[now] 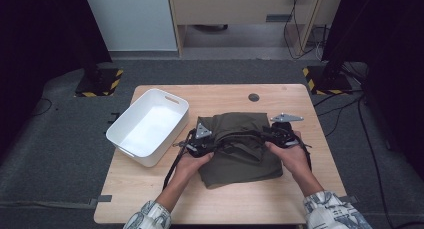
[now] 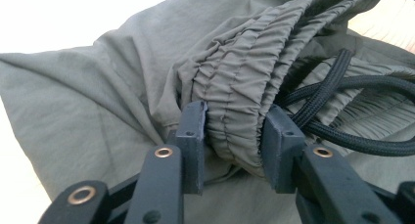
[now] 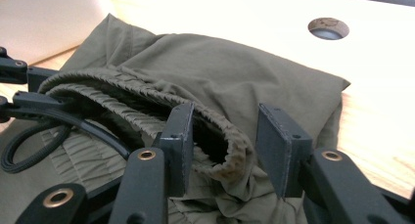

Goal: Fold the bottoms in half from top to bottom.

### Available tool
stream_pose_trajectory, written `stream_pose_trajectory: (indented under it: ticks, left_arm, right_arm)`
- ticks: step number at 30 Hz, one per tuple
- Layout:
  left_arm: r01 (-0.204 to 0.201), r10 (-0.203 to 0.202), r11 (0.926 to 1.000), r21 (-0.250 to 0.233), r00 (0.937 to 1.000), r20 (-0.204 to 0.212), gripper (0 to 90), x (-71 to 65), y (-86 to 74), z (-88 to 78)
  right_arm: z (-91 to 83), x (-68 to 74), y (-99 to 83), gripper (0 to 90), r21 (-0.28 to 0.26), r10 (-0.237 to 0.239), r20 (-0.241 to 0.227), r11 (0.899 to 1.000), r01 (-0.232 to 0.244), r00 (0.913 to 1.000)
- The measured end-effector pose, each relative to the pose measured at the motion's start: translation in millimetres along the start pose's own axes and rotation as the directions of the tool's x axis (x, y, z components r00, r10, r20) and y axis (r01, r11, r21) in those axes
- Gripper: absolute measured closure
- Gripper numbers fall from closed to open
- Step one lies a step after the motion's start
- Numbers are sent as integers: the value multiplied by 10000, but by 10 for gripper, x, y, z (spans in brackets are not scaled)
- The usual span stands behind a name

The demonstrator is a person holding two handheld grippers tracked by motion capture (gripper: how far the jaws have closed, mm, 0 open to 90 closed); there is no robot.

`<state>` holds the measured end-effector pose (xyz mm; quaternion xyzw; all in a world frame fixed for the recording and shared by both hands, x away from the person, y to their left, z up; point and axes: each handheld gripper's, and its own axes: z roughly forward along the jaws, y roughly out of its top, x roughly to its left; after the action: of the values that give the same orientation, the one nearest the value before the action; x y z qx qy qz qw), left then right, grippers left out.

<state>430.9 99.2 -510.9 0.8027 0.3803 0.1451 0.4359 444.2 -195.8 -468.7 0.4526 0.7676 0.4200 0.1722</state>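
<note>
An olive-green garment [image 1: 240, 149], probably drawstring trousers or shorts, is seen lying folded on the pale wood-grain table [image 1: 150, 189], just right of a white plastic bin [image 1: 148, 126]. The fabric is thin, matte and softly creased; its waistband [image 2: 235, 87] is densely gathered into fine elastic ribs. A black braided cord [image 2: 342, 87] is looped beside the waistband, round in section with a woven texture.

The left gripper [image 2: 234, 141] is seen clamped on the bunched waistband: both dark, flat rectangular pads press into the ribs. The right gripper [image 3: 227, 145] is held part-open; the waistband's rolled edge [image 3: 235, 160] lies between the jaws, against the left pad, with a gap to the right pad, so nothing is gripped there.

The bin is rounded-rectangular, glossy, with a slot handle [image 1: 171, 98] cut in its far wall. A round grommet hole [image 3: 328, 28] is set in the tabletop beyond the garment. Patterned sleeves [image 1: 150, 216] are worn. No readable writing or brand mark is found.
</note>
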Motion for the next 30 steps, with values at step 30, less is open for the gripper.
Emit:
stream_pose_trajectory:
  ticks: [30]
  left_arm:
    - [-372,364,9991,-199,9986,-381,696,60,77,152]
  right_arm:
    - [192,-58,-269,747,819,302,267,9961,-323,9992]
